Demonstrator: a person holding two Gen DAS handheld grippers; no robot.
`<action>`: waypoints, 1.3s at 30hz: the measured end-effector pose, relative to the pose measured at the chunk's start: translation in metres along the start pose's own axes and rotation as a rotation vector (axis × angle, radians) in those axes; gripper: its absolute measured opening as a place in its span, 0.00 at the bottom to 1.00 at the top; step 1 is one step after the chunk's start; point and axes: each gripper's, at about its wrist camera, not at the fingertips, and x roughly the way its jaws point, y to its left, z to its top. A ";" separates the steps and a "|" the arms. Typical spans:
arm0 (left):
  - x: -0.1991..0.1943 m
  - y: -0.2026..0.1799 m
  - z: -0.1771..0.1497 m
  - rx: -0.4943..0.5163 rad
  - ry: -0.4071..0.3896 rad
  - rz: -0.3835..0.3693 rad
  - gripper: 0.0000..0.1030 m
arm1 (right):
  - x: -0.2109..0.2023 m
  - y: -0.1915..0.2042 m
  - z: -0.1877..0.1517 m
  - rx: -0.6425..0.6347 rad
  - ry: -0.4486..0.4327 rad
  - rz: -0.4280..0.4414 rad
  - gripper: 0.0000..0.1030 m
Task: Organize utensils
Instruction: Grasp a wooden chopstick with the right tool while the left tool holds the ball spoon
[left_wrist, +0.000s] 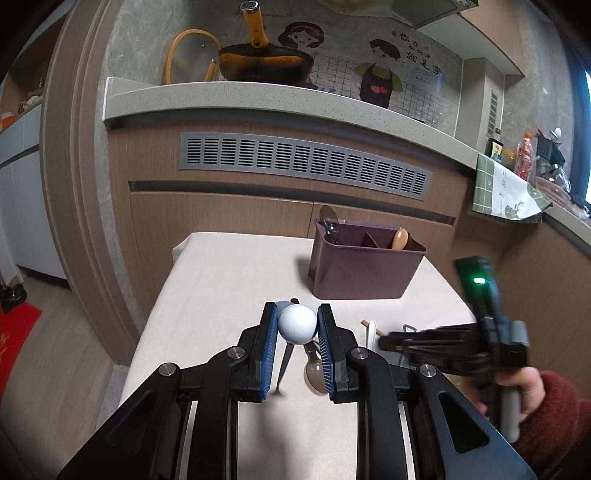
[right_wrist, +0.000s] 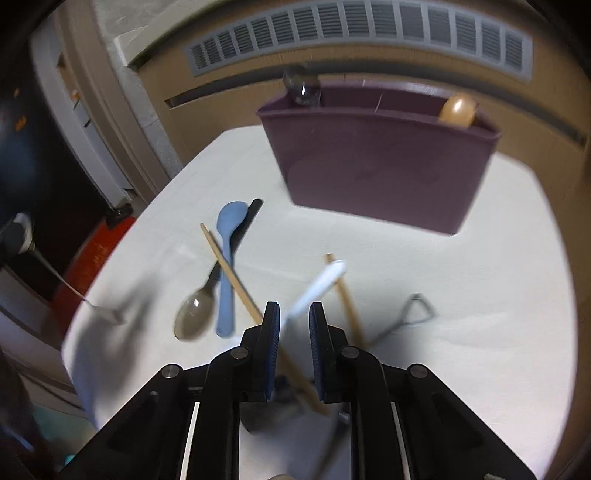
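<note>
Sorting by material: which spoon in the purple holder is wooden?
The wooden spoon in the right end compartment of the holder, tan bowl up; the metal spoon at the left end is shiny.

The worktop (left_wrist: 229, 280) is covered in plain off-white cloth. The organizer box (left_wrist: 364, 271) is a dull plum purple, with a glossy tan wooden spoon (left_wrist: 400, 239) and a grey metal spoon (left_wrist: 330, 221) showing above its rim. Both grippers — left gripper (left_wrist: 297, 332), right gripper (right_wrist: 292, 321) — are matte black with ribbed blue pads. The left one frames a pale blue-white spoon bowl (left_wrist: 297, 324). On the cloth lie a powder-blue spoon (right_wrist: 227, 266), a silver spoon (right_wrist: 194, 314), light wooden chopsticks (right_wrist: 232, 275) and a white utensil (right_wrist: 317, 288). A pan (left_wrist: 260, 62) behind is dark with a mustard-yellow handle.
</note>
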 end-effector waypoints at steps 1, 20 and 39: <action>-0.001 0.001 0.000 -0.007 0.002 -0.006 0.22 | 0.007 0.001 0.003 0.021 0.010 -0.027 0.15; 0.006 -0.005 -0.006 -0.045 0.051 -0.059 0.22 | -0.039 0.011 -0.005 -0.112 -0.137 -0.064 0.03; -0.002 0.021 -0.010 -0.093 0.057 -0.055 0.22 | 0.027 0.086 0.023 -0.549 0.032 0.086 0.20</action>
